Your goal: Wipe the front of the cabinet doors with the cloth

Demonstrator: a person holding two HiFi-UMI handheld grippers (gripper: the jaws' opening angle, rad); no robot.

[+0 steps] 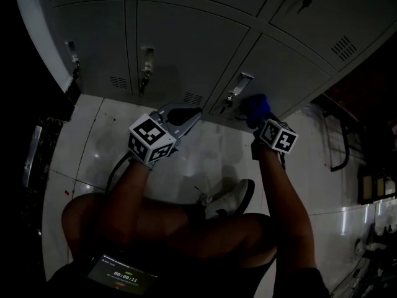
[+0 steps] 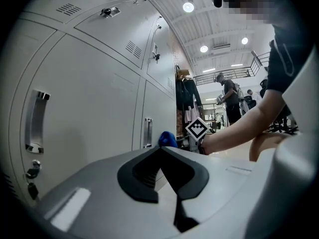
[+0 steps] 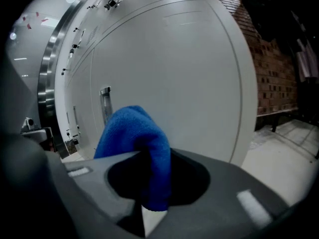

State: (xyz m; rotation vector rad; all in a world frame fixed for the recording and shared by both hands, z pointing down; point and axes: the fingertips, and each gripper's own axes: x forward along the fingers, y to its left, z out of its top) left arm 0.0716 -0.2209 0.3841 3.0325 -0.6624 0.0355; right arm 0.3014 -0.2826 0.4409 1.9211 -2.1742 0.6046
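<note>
Grey metal cabinet doors (image 1: 186, 48) with handles and keys fill the top of the head view. A blue cloth (image 1: 256, 109) is bunched in my right gripper (image 1: 260, 120), which is shut on it and holds it close to the lower part of a door (image 3: 179, 78) beside its handle (image 3: 105, 103). In the right gripper view the cloth (image 3: 139, 148) hangs between the jaws. My left gripper (image 1: 180, 115) hovers near the neighbouring door, jaws shut and empty (image 2: 162, 151). From the left gripper view the cloth (image 2: 167, 139) shows as a small blue lump.
A pale tiled floor (image 1: 93, 148) lies below the cabinets. My shoe (image 1: 232, 198) and knees are in the foreground. A metal-legged bench or rack (image 1: 338, 135) stands at the right. A person (image 2: 230, 101) stands far down the hall.
</note>
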